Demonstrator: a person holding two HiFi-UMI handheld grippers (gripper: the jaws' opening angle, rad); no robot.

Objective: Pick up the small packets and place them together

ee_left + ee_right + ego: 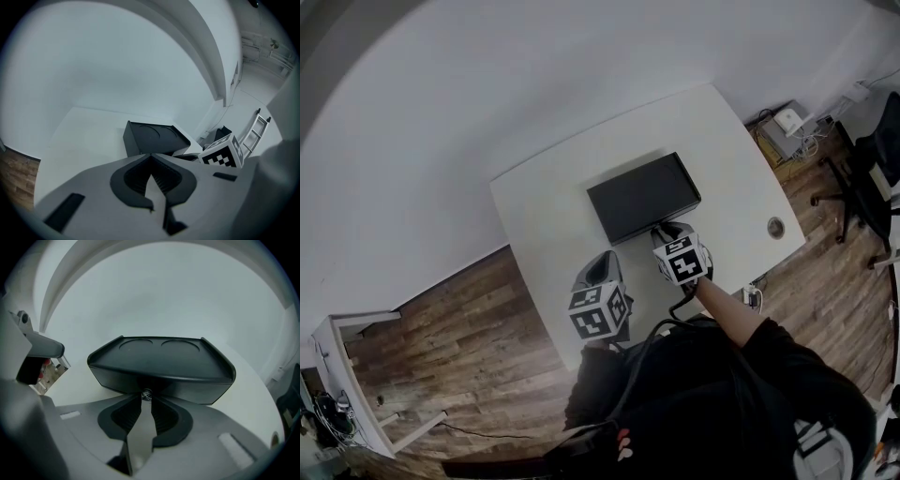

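Small packet (146, 393) pinched in right gripper (146, 397) tips, at black tray (159, 357) near edge; left gripper (150, 160) closed, empty.

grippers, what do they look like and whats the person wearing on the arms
The left gripper and right gripper are pale grey, each claw lined with dark ribbed pads. Each carries a white cube printed with black square markers. A black cable runs from the right one. The person wears a dark sleeve ending above the forearm.
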